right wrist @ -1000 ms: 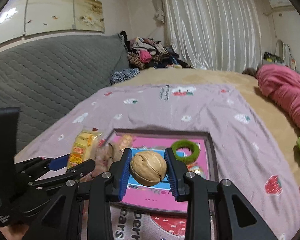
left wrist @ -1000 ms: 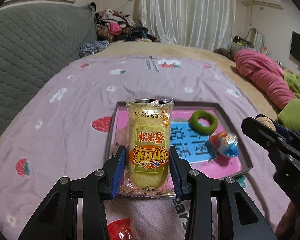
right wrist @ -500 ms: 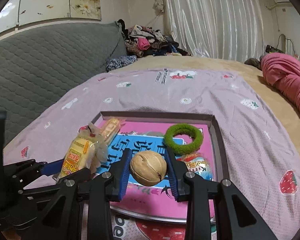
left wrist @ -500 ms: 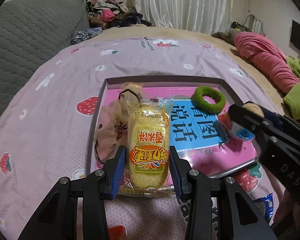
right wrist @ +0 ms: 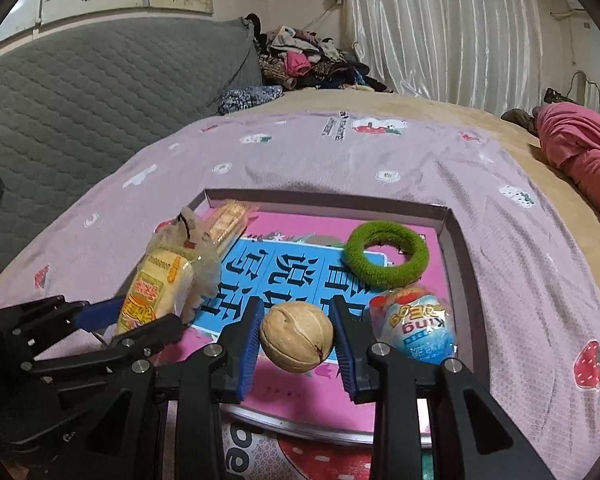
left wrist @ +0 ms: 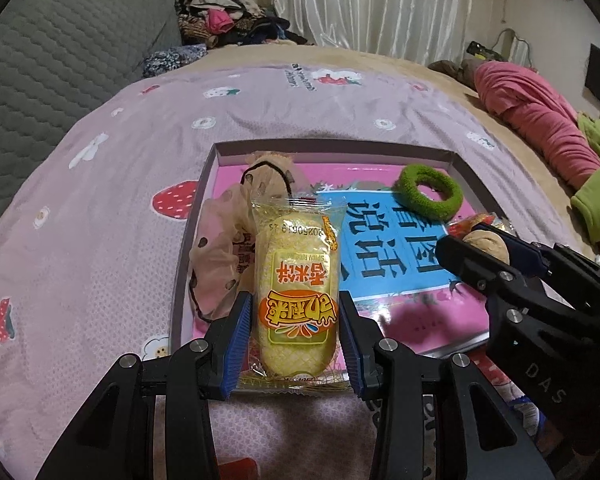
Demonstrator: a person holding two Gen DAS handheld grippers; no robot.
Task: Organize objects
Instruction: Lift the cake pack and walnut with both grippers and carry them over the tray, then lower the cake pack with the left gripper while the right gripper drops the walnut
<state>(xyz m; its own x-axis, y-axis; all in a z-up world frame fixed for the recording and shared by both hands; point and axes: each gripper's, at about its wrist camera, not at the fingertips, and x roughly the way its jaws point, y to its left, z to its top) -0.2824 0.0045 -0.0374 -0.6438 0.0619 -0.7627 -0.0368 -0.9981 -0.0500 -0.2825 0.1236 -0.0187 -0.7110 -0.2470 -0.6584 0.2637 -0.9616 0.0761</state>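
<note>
My left gripper (left wrist: pixel 296 338) is shut on a yellow wrapped snack cake (left wrist: pixel 296 280), held over the near left part of the shallow box tray (left wrist: pixel 332 146). In the right wrist view that cake (right wrist: pixel 156 286) shows at the left. My right gripper (right wrist: pixel 297 346) is shut on a tan walnut (right wrist: pixel 297 337), held above the tray's pink floor (right wrist: pixel 320 396). A blue printed card (right wrist: pixel 284 276), a green hair tie (right wrist: pixel 386 254), a blue and white wrapped candy (right wrist: pixel 418 330), a dotted sheer scrunchie (left wrist: pixel 224 248) and a wrapped biscuit (right wrist: pixel 228 218) lie in the tray.
The tray rests on a lilac strawberry-print bedspread (right wrist: pixel 520 264). A grey quilted headboard (right wrist: pixel 80 92) rises at the left, with a heap of clothes (right wrist: pixel 304 62) behind. A pink bundle (left wrist: pixel 540 120) and a green cloth (left wrist: pixel 598 200) lie at the right.
Both grippers have sunk toward the tray with their loads, so the tray and its contents look larger and nearer. Neither grip has changed.
</note>
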